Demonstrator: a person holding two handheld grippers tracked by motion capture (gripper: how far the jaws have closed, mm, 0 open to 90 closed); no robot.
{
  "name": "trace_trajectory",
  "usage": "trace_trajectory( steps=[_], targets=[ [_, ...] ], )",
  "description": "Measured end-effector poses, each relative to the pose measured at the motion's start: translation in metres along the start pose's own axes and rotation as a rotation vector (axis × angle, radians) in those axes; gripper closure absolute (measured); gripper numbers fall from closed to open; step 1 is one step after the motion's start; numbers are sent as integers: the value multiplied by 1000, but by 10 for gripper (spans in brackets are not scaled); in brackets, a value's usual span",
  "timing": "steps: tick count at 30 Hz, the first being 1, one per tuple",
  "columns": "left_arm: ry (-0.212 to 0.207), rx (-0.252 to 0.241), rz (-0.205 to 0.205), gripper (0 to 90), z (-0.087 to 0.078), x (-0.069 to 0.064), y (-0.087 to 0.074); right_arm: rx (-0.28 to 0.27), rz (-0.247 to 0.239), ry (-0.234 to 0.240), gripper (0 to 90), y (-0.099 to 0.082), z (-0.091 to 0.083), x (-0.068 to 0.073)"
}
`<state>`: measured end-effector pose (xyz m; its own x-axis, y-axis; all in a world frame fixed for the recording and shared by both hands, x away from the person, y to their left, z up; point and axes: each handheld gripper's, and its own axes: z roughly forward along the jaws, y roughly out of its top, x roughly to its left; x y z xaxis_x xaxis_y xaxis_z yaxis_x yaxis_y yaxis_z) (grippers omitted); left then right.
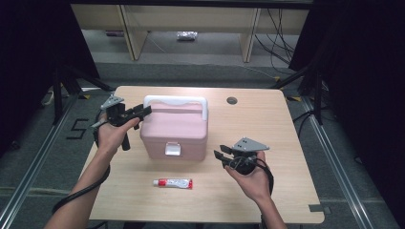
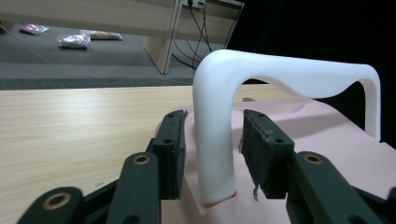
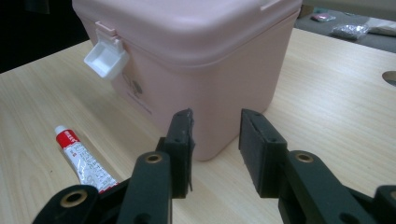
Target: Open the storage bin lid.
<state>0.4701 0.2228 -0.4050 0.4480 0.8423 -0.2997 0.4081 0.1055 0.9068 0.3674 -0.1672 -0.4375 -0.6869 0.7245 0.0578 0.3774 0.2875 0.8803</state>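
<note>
One pink box (image 1: 174, 131) sits in the middle of the table (image 1: 286, 143), and the left gripper (image 2: 212, 149) has its jaws apart around the white handle (image 2: 215, 140), not squeezing yet, likely to lift it, while the right gripper (image 3: 215, 144) waits open beside one little tube (image 1: 173, 183).

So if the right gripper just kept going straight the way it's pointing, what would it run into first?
Most likely the near corner of the pink box: the right gripper points its open jaws at the box's lower wall, with bare table between. The tube lies off to one side, out of that line.
</note>
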Motion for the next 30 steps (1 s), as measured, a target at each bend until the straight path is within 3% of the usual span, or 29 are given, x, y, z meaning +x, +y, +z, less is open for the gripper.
trace_trajectory(
  steps=[8, 10, 16, 17, 19, 21, 23, 25, 26, 27, 28, 30],
  targets=[
    [4, 21, -19, 657, 5, -2, 1, 3, -18, 8, 659, 2, 5, 4],
    [12, 25, -18, 714, 5, -2, 1, -2, -15, 28, 660, 4, 7, 5],
    [12, 37, -58, 728, 5, -1, 3, 5, -24, 17, 691, 5, 7, 6],
    [11, 41, -63, 730, 5, -1, 3, 9, 4, 23, 707, 5, 7, 9],
    [8, 48, -70, 731, 5, -1, 5, -8, -18, 22, 783, 7, 9, 8],
    [9, 54, -77, 731, 5, -1, 6, 3, 15, 39, 826, 8, 9, 9],
    [4, 66, -85, 731, 5, -1, 8, 8, -5, 30, 866, 10, 9, 9],
    [-1, 68, -103, 732, 4, 0, 10, -2, -1, 44, 884, 11, 12, 9],
    [-2, 72, -110, 732, 4, 0, 11, 14, 30, 33, 891, 12, 12, 12],
    [-2, 72, -110, 732, 4, 0, 11, 14, 30, 33, 891, 12, 12, 12],
    [-4, 76, -115, 732, 4, 0, 13, 11, -13, 34, 898, 14, 13, 9],
    [-7, 89, -120, 733, 4, 0, 15, 17, -2, 35, 900, 17, 16, 11]
  ],
)
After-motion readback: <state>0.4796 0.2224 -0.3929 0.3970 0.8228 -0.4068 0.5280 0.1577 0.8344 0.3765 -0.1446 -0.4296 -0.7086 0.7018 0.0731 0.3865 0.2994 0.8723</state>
